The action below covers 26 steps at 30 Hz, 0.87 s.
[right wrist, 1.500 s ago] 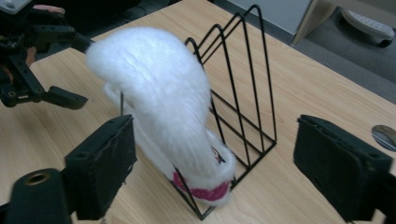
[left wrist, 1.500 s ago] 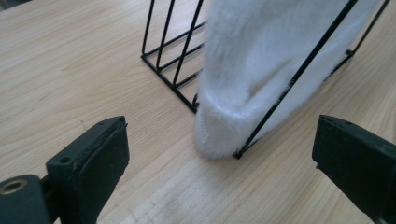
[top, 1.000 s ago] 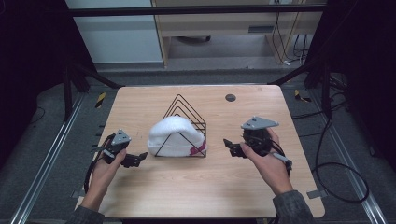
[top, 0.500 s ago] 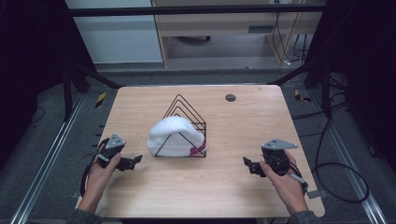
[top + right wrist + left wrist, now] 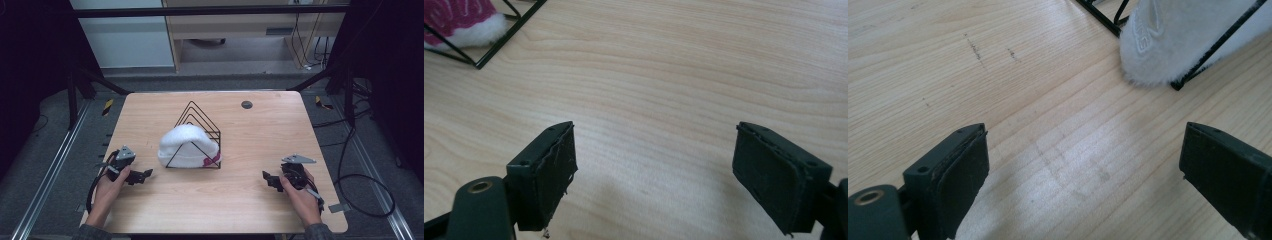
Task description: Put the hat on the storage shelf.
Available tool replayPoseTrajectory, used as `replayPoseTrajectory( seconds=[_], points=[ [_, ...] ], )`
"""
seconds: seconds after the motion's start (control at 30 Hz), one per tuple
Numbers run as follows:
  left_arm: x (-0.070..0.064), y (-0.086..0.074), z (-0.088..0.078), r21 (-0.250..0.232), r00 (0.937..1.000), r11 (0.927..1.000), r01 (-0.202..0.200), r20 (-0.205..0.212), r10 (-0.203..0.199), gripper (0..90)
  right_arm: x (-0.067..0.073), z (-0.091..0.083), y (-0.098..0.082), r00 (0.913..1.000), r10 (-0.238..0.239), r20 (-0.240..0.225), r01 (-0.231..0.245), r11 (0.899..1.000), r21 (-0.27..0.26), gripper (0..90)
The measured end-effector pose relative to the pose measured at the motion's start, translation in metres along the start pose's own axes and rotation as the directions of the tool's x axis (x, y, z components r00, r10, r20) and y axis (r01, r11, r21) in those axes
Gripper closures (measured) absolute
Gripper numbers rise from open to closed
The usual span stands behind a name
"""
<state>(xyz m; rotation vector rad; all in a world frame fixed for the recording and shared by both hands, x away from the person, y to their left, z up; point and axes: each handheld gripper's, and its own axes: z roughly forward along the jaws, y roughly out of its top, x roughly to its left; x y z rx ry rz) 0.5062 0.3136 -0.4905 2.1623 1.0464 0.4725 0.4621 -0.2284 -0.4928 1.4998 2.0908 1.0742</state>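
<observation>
We have the white hat (image 5: 186, 145) draped over the black wire rack (image 5: 197, 131) near the middle of the table (image 5: 280, 125), and both tools sit low near the front edge, one on each side of it. Our left gripper (image 5: 141, 176) rests near the front left corner of the rack, jaws spread wide with nothing between them; in the left gripper view the fluffy brim (image 5: 1168, 47) and a rack foot lie ahead and to the upper right of the jaws, close by. Our right gripper (image 5: 270, 179) is also spread open and empty, and it sits well apart from the rack; in the right gripper view a pink patch of the hat (image 5: 459, 15) and a corner of the wire frame show far off at the upper left. So the left tool looks the nearer one. The hat's long side runs left to right across the rack, with its brim hanging low at the front, so we judge that a reach from the left, forward and inward, would meet the brim end first.
</observation>
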Motion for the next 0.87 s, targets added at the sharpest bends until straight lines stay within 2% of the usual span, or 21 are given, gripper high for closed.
replayPoseTrajectory(
  seconds=[0.07, 0.1, 0.27, 0.33, 0.43, 0.5, 0.57, 0.67, 0.87],
  points=[
    [0.001, 0.0, 0.001, 0.006, 1.0, 1.0, -0.004, -0.005, 0.004, 5.2, 0.0, 0.003, 0.001, 0.9999, -0.008, 0.011, 0.008, 1.0, 0.0, 17.9],
    [0.001, 0.0, 0.002, 0.007, 1.0, 1.0, 0.002, -0.005, -0.002, 5.2, 0.0, 0.009, 0.004, 0.9992, -0.018, 0.035, 0.018, 1.0, 0.002, 17.8],
    [0.005, -0.003, 0.009, 0.032, 0.9998, 0.9993, 0.018, -0.002, -0.018, 5.0, -0.002, 0.018, 0.006, 0.9974, -0.021, 0.069, 0.022, 1.0, -0.005, 17.1],
    [0.006, -0.005, 0.013, 0.042, 0.9999, 0.999, 0.013, 0.005, -0.013, 3.0, -0.003, 0.022, 0.005, 0.9935, -0.017, 0.112, 0.02, 1.0, -0.019, 16.8],
    [0.006, -0.005, 0.014, 0.034, 0.9999, 0.9993, 0.013, 0.002, -0.014, 2.9, -0.004, 0.027, 0.003, 0.9921, -0.01, 0.125, 0.013, 1.0, -0.021, 16.9],
    [0.006, -0.005, 0.015, 0.031, 0.9999, 0.9995, 0.012, -0.001, -0.012, 1.5, -0.005, 0.03, 0.003, 0.9858, -0.042, 0.163, 0.045, 0.999, -0.013, 17.8],
    [0.005, -0.009, 0.016, 0.003, 1.0, 1.0, 0.004, 0.002, -0.004, 0.0, -0.005, 0.031, 0.004, 0.9848, -0.038, 0.169, 0.04, 0.999, -0.009, 17.6],
    [0.005, -0.009, 0.016, 0.003, 1.0, 1.0, 0.004, 0.002, -0.004, 0.0, -0.004, 0.032, 0.004, 0.9856, -0.056, 0.159, 0.057, 0.998, 0.003, 16.5],
    [0.005, -0.008, 0.016, 0.005, 1.0, 1.0, 0.002, 0.003, -0.002, 0.0, -0.003, 0.032, 0.004, 0.9853, -0.053, 0.162, 0.053, 0.999, 0.001, 16.0]
  ],
)
